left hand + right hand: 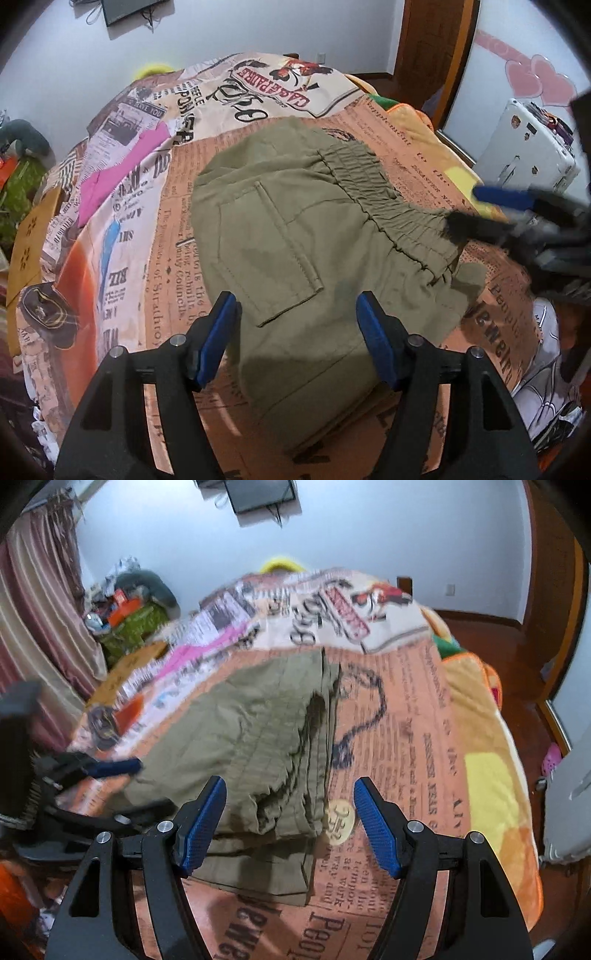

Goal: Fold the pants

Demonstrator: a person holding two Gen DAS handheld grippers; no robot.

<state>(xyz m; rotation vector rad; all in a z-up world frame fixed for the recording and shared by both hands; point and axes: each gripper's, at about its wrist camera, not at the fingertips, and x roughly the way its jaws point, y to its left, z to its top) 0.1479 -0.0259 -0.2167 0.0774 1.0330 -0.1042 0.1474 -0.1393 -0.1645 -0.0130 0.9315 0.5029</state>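
Observation:
The olive-green pants (295, 229) lie folded on the newspaper-print bedspread (162, 229), back pocket up, elastic waistband toward the right. My left gripper (295, 314) is open and empty, hovering over the near part of the pants. My right gripper (465, 210) shows blurred at the right, beside the waistband. In the right wrist view the pants (266, 731) lie as a folded stack, and my right gripper (290, 801) is open and empty just above their near edge. My left gripper (122, 766) shows at the left there.
A pink garment (122, 173) lies on the bed's left side. A white case (528, 151) stands off the bed at the right. Clutter and a green bag (136, 624) sit by the curtain. Wood floor (517, 653) lies beyond the bed's right edge.

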